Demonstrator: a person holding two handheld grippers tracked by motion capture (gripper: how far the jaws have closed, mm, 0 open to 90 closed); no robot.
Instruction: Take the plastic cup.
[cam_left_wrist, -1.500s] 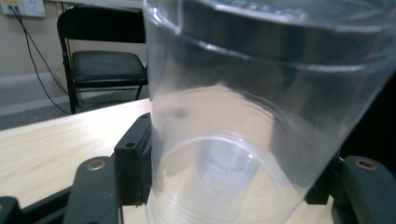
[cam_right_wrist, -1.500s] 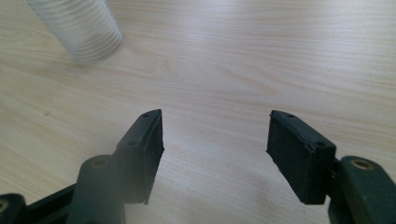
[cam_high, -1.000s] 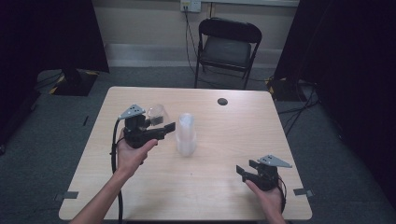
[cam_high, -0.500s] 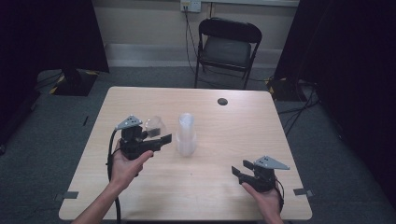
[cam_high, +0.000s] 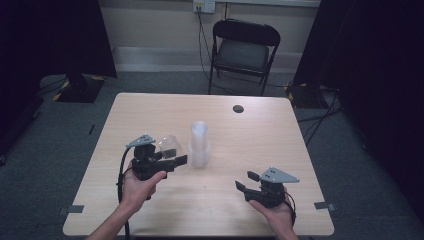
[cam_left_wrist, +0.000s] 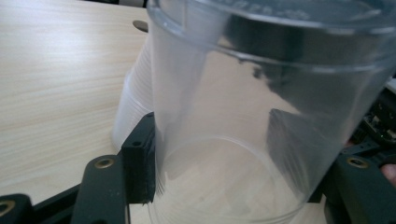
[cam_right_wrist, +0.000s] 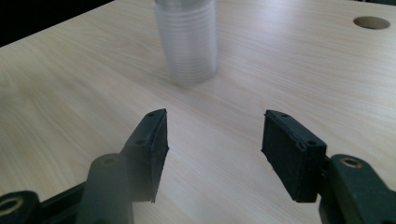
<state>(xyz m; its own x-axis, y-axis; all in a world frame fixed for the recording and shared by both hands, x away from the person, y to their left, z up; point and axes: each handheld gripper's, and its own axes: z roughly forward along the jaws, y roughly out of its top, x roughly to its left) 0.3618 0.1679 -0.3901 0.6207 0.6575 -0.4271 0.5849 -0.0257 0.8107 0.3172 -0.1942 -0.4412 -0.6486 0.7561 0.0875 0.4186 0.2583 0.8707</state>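
A stack of clear plastic cups (cam_high: 199, 144) stands upside down near the middle of the table (cam_high: 260, 130); it also rises ahead of the right gripper (cam_right_wrist: 187, 42). My left gripper (cam_high: 172, 159) is shut on a single clear cup (cam_high: 170, 146), held just left of the stack. In the left gripper view that cup (cam_left_wrist: 261, 116) sits between the two jaws, its wall pressed by both pads, with the stack (cam_left_wrist: 135, 107) behind it. My right gripper (cam_high: 245, 182) rests at the table's front right, open (cam_right_wrist: 212, 147), with nothing between its pads.
A dark round hole (cam_high: 238, 108) lies in the tabletop at the back right, seen too in the right gripper view (cam_right_wrist: 371, 22). A black folding chair (cam_high: 244, 50) stands beyond the table's far edge. Cables trail on the floor at the right.
My left gripper has drawn back toward the front of the table with the cup in it, away from the stack. The right gripper has shifted slightly left.
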